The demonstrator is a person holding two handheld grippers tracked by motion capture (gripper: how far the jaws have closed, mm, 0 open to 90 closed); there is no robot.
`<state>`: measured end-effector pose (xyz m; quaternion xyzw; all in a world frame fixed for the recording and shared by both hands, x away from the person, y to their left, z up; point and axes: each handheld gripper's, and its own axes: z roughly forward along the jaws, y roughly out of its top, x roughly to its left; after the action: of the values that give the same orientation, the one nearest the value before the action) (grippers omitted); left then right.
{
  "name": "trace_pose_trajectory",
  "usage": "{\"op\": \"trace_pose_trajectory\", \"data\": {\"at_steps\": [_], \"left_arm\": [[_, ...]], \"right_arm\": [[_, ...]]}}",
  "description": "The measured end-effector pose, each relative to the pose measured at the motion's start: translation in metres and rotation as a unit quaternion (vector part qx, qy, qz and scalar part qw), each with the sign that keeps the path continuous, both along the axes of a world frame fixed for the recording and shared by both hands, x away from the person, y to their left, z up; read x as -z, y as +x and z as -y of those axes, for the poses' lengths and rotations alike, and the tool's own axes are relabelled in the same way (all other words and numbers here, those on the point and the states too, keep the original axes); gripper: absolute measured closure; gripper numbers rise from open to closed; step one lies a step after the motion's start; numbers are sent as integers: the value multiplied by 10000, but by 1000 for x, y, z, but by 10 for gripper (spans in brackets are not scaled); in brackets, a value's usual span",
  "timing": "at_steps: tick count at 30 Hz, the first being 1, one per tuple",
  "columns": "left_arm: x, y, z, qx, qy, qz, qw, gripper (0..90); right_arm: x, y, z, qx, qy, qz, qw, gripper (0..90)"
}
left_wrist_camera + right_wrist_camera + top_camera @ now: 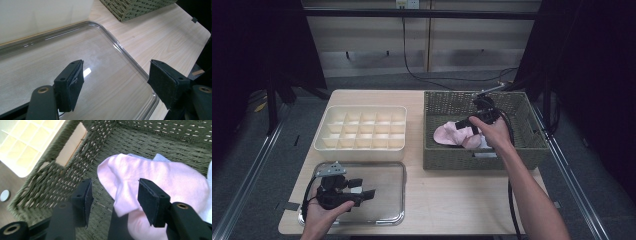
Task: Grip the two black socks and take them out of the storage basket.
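Right gripper (467,121) in basket (437,150), jaws apart around pink sock (150,175), not yet clamped; left gripper (362,192) jaws apart, idle over tray (392,167); organizer (324,145) empty; sorting barely begun.

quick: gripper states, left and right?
Left gripper: open, empty, over the clear tray.
Right gripper: open, in the basket, pink cloth between its jaws, not clamped.

One woven basket (439,150), one pink cloth (452,134), one cream divided organizer (324,142), one clear tray (399,192), one wooden table (452,200), and two handheld grippers: left gripper (364,192), right gripper (463,123).
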<state>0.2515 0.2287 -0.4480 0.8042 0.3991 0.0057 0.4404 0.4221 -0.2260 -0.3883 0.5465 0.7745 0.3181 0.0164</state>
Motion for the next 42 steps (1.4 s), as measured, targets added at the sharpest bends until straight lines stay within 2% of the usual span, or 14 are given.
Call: {"op": "trace_pose_trajectory", "data": {"at_steps": [5,10,11,13,14,21,24,27,30,32,34,37,42], "left_arm": [[1,0,-1,5,-8,-4,10000,281],[1,0,-2,52,22,27,10000,276],[1,0,-3,29,-25,22,10000,276],[0,0,-4,39,-16,41,10000,276],[0,0,-4,34,-2,51,10000,276],[1,0,-6,-15,-34,60,10000,272],[1,0,-6,-2,-11,70,10000,271],[2,1,-6,3,5,63,10000,271],[3,1,-5,9,5,38,10000,271],[4,1,-4,31,29,29,10000,271],[4,0,-4,29,22,25,10000,271],[3,0,-4,12,3,44,10000,272],[2,0,-5,2,-7,85,10000,271]], "right_arm": [[12,16,-6,-2,-170,-263,9995,406],[27,32,-10,67,-432,-396,9983,365],[31,35,-10,91,-496,-457,9977,354],[37,39,-10,64,-507,-578,9970,350],[40,41,-10,98,-588,-607,9964,346],[55,49,-10,179,-660,-880,9938,315],[59,51,-11,205,-776,-981,9919,315],[62,52,-14,163,-938,-1041,9900,387],[64,52,-14,175,-1111,-1109,9874,544],[64,52,-13,194,-1058,-1156,9874,640],[62,52,-13,184,-1000,-1104,9887,755],[55,50,-10,288,-851,-960,9913,786],[41,47,-4,429,-509,-711,9952,789]]}}
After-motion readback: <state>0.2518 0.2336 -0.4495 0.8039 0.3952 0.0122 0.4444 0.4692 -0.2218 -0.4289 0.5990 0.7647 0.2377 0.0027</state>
